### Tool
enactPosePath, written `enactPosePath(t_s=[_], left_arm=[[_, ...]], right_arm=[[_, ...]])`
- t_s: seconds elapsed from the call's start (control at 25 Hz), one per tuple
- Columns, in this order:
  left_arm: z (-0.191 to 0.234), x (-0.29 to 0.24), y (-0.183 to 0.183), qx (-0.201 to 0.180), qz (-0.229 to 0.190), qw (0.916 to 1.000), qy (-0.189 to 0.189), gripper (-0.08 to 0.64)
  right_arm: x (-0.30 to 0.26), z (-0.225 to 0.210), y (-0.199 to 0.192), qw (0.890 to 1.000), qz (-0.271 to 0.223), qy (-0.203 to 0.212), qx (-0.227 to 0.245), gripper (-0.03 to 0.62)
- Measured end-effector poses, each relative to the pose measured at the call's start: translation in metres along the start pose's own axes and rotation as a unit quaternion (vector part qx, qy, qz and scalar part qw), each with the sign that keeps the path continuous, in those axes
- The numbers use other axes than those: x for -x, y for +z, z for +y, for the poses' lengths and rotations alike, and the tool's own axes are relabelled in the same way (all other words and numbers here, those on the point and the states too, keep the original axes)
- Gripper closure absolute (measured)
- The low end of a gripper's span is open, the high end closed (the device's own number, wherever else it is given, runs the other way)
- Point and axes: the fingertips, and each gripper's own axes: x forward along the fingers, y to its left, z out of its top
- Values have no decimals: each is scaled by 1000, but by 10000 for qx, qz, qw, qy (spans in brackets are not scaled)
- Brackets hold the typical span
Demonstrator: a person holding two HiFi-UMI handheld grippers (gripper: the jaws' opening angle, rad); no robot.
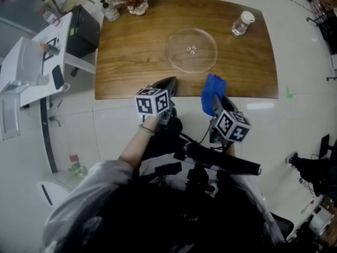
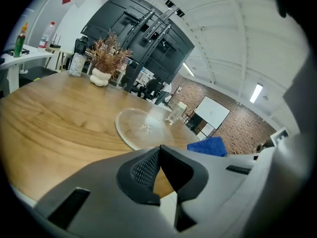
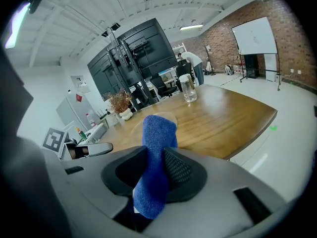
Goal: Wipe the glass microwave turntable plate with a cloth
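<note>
The clear glass turntable plate (image 1: 191, 50) lies flat on the wooden table (image 1: 131, 57), past both grippers; it also shows in the left gripper view as the plate (image 2: 140, 127). My right gripper (image 1: 215, 100) is at the table's near edge, shut on a blue cloth (image 1: 212, 91) that sticks up from its jaws; the cloth (image 3: 154, 157) fills the middle of the right gripper view. My left gripper (image 1: 169, 84) sits just over the near edge, left of the cloth, jaws shut with nothing between them (image 2: 158, 150).
A glass jar with a white lid (image 1: 242, 23) stands at the table's far right. A white vase of dried plants (image 1: 136, 2) and a small bottle (image 1: 110, 11) stand at the far left. A white side desk (image 1: 37, 57) with clutter is left of the table.
</note>
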Motion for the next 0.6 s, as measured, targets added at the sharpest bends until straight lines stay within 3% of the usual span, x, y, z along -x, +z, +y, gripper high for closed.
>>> enactPosePath(t_s=[0.56, 0.6], left_arm=[[58, -56, 17, 126, 812, 9966, 21, 551], [61, -59, 17, 143, 863, 9962, 34, 519]], right_arm=[[-38, 6, 20, 9984, -45, -521, -202, 474], [-40, 8, 21, 9984, -49, -530, -208, 474]])
